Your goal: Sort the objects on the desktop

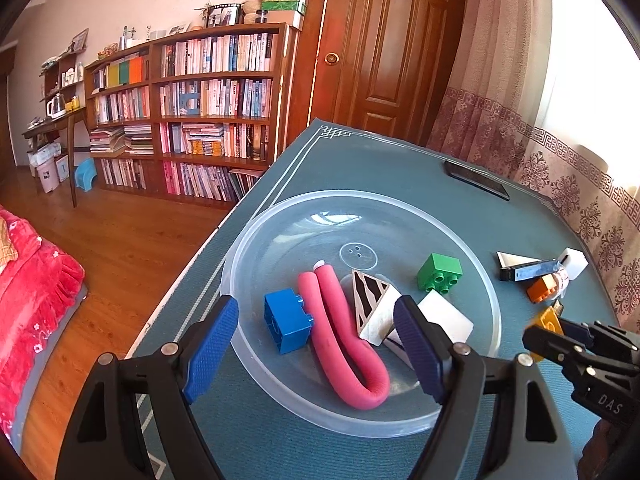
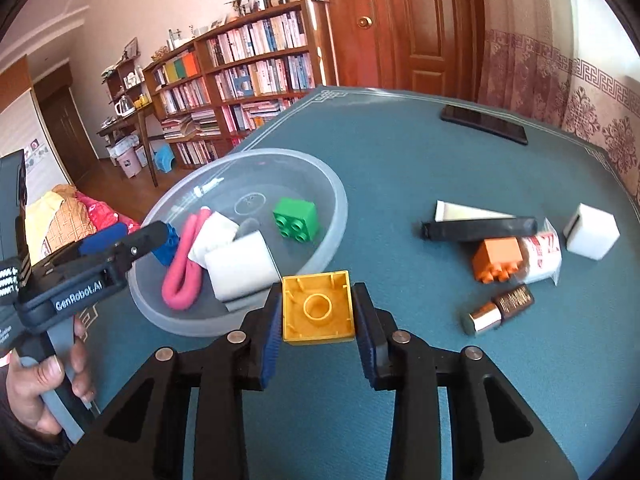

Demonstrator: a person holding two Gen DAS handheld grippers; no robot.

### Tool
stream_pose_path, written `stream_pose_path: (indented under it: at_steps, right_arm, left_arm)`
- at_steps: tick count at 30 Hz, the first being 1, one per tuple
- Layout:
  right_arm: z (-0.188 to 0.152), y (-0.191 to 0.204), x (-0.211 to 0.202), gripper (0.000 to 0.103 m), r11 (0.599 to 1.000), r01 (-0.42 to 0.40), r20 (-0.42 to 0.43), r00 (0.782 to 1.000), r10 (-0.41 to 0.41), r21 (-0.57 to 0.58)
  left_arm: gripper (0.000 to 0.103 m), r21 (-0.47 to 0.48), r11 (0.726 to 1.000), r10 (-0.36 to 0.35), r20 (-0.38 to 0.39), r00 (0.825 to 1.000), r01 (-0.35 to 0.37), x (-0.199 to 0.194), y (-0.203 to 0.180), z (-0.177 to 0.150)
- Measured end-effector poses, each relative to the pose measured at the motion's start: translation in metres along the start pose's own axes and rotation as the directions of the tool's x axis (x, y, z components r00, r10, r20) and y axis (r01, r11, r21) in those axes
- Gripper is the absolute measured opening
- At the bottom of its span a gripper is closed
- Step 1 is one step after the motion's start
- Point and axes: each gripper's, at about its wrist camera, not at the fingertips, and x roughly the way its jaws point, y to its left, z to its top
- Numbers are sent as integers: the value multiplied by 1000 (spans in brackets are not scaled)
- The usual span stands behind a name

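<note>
"GenRobot.AI" on the left hand-held gripper (image 2: pixel 120 242); "DAS" on the right hand-held gripper (image 1: pixel 560 330).

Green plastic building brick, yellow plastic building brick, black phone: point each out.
Green plastic building brick (image 2: pixel 295 220): right wrist view, studded face.
Yellow plastic building brick (image 2: pixel 318 308): right wrist view, hollow underside.
Black phone (image 1: pixel 476 179): left wrist view, screen.

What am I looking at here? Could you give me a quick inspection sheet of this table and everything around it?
Surface: teal table mat, white border lines.
Job's things: clear bowl holds blue brick, pink foam tube, green brick, white blocks; orange brick, small bottle, white block lie outside.
Clutter: dark phone.
Grippers: left gripper open over the bowl; right gripper clamps yellow brick.
Cables: nothing seen.
Surroundings: bookshelf, wooden door, curtain.
</note>
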Motion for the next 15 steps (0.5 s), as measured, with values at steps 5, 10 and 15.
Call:
stream_pose_path:
  at_steps: [5, 10, 15]
  right_arm:
    - [21, 7, 27, 36, 999, -35, -15, 999, 35, 21]
    - [31, 14, 42, 36, 999, -36, -16, 999, 36, 3]
    - [33, 16, 50, 36, 998, -61, -23, 998, 61, 2]
  left_arm:
    - [84, -6, 1000, 9, -4, 1000, -9, 1, 5, 0]
    - [84, -25, 1000, 16, -14, 1000, -16, 4, 11, -2]
    - [84, -23, 1000, 20, -21, 1000, -20, 7, 10, -4]
